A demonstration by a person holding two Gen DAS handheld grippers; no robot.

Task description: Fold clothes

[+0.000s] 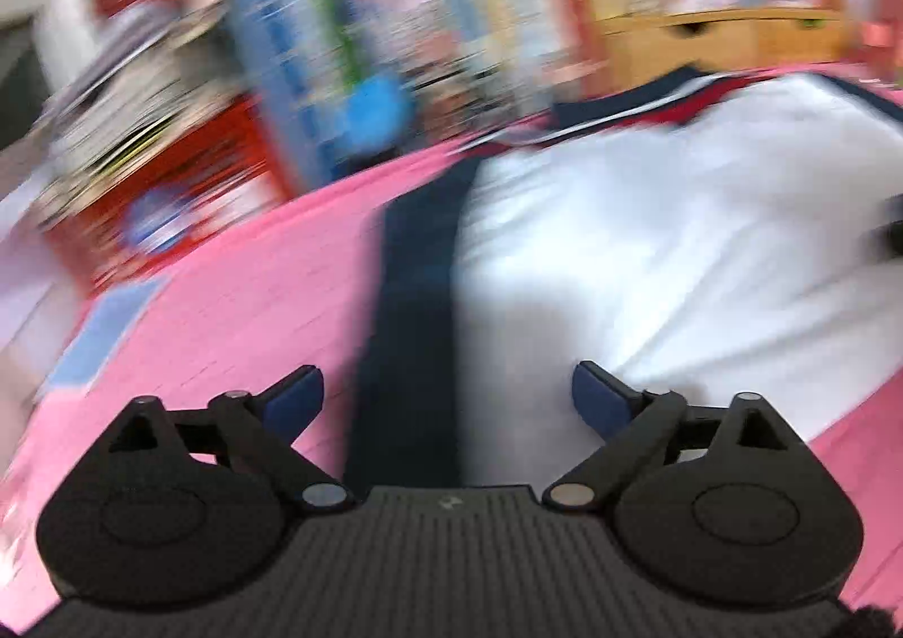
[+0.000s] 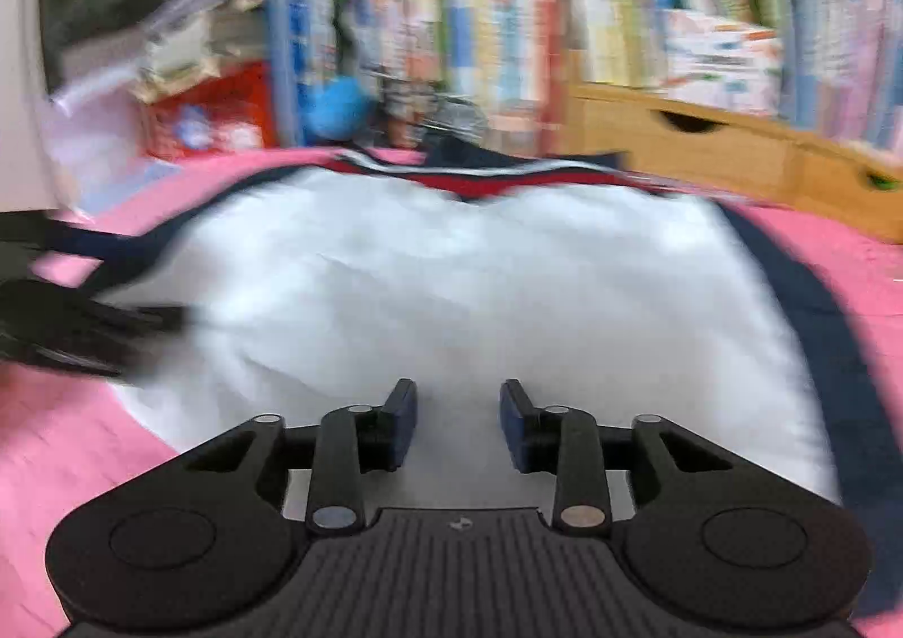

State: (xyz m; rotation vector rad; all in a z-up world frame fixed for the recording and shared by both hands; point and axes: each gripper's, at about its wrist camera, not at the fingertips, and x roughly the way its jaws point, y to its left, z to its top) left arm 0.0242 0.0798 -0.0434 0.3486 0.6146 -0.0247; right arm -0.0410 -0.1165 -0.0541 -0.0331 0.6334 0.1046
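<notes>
Over the pink cover (image 2: 68,446), both the left gripper (image 1: 447,401) and right gripper (image 2: 458,426) hang empty, jaws apart, the white garment (image 2: 451,299) at twelve o'clock.

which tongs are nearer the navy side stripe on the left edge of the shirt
Left. The left tongs hang open right over that navy stripe, one pad to each side. The right tongs sit open over the white shirt's middle, well away from it.
</notes>
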